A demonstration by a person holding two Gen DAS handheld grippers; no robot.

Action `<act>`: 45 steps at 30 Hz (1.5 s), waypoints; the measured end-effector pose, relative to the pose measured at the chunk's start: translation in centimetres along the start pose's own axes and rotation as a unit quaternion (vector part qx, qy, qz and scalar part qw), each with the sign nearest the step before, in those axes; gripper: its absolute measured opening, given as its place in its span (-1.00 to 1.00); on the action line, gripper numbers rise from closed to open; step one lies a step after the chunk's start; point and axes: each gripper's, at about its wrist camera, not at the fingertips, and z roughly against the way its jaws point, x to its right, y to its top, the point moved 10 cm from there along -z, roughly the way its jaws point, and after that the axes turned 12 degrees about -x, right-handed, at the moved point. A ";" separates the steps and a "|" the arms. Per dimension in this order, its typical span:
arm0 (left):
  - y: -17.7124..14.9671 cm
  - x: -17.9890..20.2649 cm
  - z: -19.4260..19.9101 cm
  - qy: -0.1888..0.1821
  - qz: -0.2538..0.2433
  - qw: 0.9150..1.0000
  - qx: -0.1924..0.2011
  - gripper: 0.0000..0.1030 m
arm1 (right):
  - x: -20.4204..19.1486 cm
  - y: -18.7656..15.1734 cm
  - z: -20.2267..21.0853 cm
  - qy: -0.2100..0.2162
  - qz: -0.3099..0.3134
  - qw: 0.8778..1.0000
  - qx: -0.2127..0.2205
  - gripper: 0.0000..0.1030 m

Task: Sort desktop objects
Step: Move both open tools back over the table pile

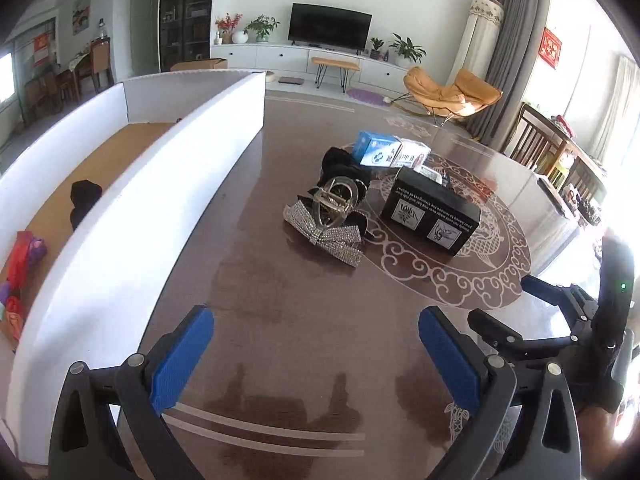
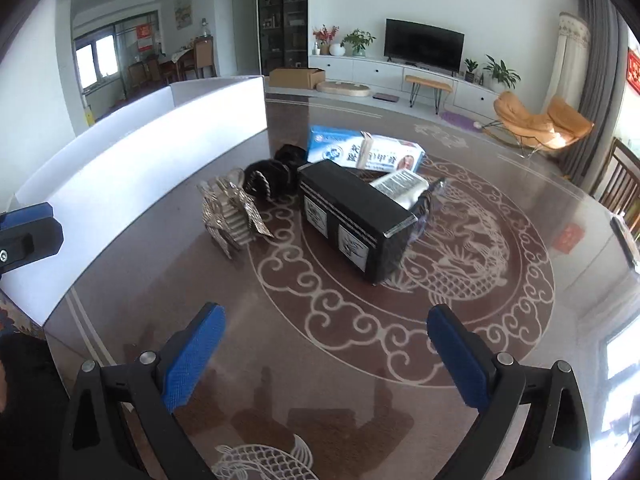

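I am holding both my left gripper and right gripper with jaws released and empty, judging sorting barely begun: a few things are lying inside the white divider box, while beside it the rhinestone bow, black box and blue carton are waiting on the worktop.

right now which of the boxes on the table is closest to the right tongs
The black box with white pictogram labels, lying nearest the open right tongs; the blue-and-white box sits behind it, farther away.

television, orange chair, potted plants
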 end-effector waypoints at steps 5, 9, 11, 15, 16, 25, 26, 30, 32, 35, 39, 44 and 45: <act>-0.7 1.0 -4.1 0.053 -0.012 0.998 -0.036 1.00 | 4.0 -3.3 -2.0 -0.023 -0.021 0.999 -0.039 0.96; -0.4 0.4 -4.9 0.053 0.006 0.998 -0.039 1.00 | 4.1 -4.1 -2.7 -0.028 -0.018 0.999 -0.043 0.96; -0.4 0.0 -5.4 0.053 0.014 0.998 -0.041 1.00 | 4.3 -4.0 -2.5 -0.027 -0.025 0.999 -0.039 0.96; -0.6 -0.4 -6.3 0.058 0.025 0.997 -0.043 1.00 | 4.9 -4.2 -2.9 -0.017 -0.046 0.998 -0.048 0.97; -0.7 -0.4 -6.5 0.062 0.023 0.997 -0.045 1.00 | 5.2 -4.3 -2.9 -0.017 -0.054 0.997 -0.049 0.98; -1.0 -0.2 -6.4 0.076 0.011 0.996 -0.038 1.00 | 5.4 -4.4 -2.9 -0.025 -0.064 0.996 -0.051 1.00; -1.1 -0.2 -6.4 0.076 0.011 0.996 -0.038 1.00 | 5.3 -4.4 -2.9 -0.026 -0.064 0.996 -0.051 1.00; -1.0 -0.2 -6.5 0.077 0.012 0.996 -0.037 1.00 | 5.3 -4.3 -3.0 -0.028 -0.068 0.996 -0.052 1.00; -1.0 -0.2 -6.5 0.077 0.012 0.996 -0.037 1.00 | 5.3 -4.2 -3.1 -0.028 -0.068 0.996 -0.052 1.00; -1.0 -0.2 -6.5 0.077 0.012 0.996 -0.037 1.00 | 5.2 -3.8 -3.4 -0.024 -0.063 0.996 -0.053 1.00; -1.0 -0.2 -6.6 0.077 0.012 0.996 -0.037 1.00 | 4.5 -2.4 -4.3 -0.003 -0.020 0.998 -0.054 1.00; -1.0 -0.2 -6.6 0.077 0.013 0.996 -0.037 1.00 | 4.5 1.7 -5.0 -0.008 0.021 0.999 -0.048 0.99; -1.0 -0.2 -6.6 0.077 0.013 0.996 -0.037 1.00 | 4.3 2.9 -4.6 -0.006 0.027 0.999 -0.032 0.99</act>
